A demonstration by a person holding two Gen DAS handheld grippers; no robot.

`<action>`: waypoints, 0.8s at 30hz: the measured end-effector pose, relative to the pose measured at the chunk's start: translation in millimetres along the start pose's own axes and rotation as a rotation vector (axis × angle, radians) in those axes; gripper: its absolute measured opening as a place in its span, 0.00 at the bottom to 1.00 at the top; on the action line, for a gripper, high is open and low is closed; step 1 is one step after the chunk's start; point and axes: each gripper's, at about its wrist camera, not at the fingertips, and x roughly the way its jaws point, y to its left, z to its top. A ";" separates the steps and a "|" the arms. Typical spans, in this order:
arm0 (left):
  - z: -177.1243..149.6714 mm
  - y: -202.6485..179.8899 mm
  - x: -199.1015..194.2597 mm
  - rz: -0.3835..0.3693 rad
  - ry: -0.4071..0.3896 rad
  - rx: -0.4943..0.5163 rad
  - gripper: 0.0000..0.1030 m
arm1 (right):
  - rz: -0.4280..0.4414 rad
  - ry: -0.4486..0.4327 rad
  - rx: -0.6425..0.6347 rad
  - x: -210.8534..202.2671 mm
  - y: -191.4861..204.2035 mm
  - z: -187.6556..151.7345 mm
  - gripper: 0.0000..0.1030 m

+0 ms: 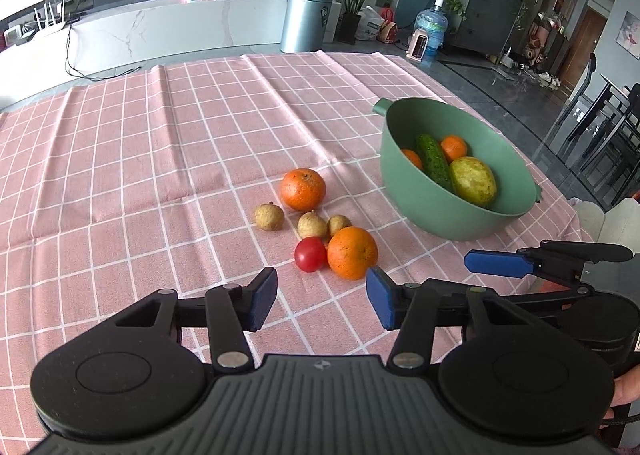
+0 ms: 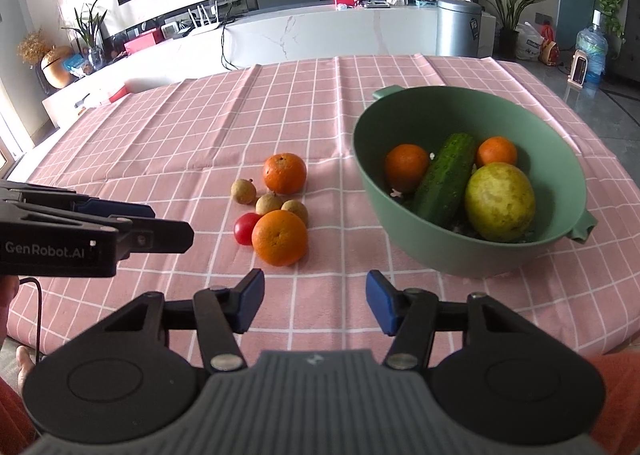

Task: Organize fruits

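Loose fruit still on the desk, both jaws empty

On the pink checked cloth of the desk (image 1: 120,159) a small cluster of fruit waits beside a green bowl (image 2: 400,239). In the right wrist view the cluster lies at about 11 o'clock from the right gripper (image 2: 315,302), and the bowl at about 1 o'clock. The left gripper (image 1: 322,298) has the near orange (image 1: 352,253) just ahead of its right-hand pad, at about 1 o'clock.

Both sets of jaws stand partly open with nothing between the pads; neither holds or touches any fruit.

The cluster: a far orange (image 2: 285,173), the near orange, a red tomato (image 1: 310,254) touching the near orange at its 9 o'clock, and three small brown fruits (image 1: 312,224), two packed between the oranges and one a little apart. The bowl already holds two oranges, a cucumber (image 2: 444,179) and a yellow-green pear (image 2: 500,201).

Handling, as a judgement: the oranges look firm, round and fairly heavy, with a dimpled skin that should grip well; take each across its widest middle, since a hold near the top would let it roll out. The tomato is likely smooth, thin-skinned and easily bruised, so a light squeeze at its equator suits it. The brown fruits seem light with brittle shells and may skitter away; they sit tight together, so nudging a neighbour is the risk. Clearing the near orange first would open room around the rest
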 end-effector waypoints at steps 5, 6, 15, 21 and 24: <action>0.2 5.5 8.5 -0.008 0.019 -0.016 0.55 | 0.004 0.024 0.015 10.9 1.8 3.3 0.48; 0.3 6.6 10.1 -0.010 0.022 -0.020 0.55 | 0.006 0.026 0.024 12.9 1.2 4.5 0.48; 0.1 18.7 25.8 -0.026 0.047 -0.074 0.52 | 0.021 0.038 0.052 30.9 3.6 10.9 0.48; 2.6 30.2 32.3 -0.026 0.050 -0.113 0.45 | 0.047 0.049 0.061 42.9 5.8 17.0 0.46; 1.7 37.4 32.6 -0.027 0.050 -0.141 0.45 | 0.064 0.061 0.076 50.6 6.0 19.8 0.46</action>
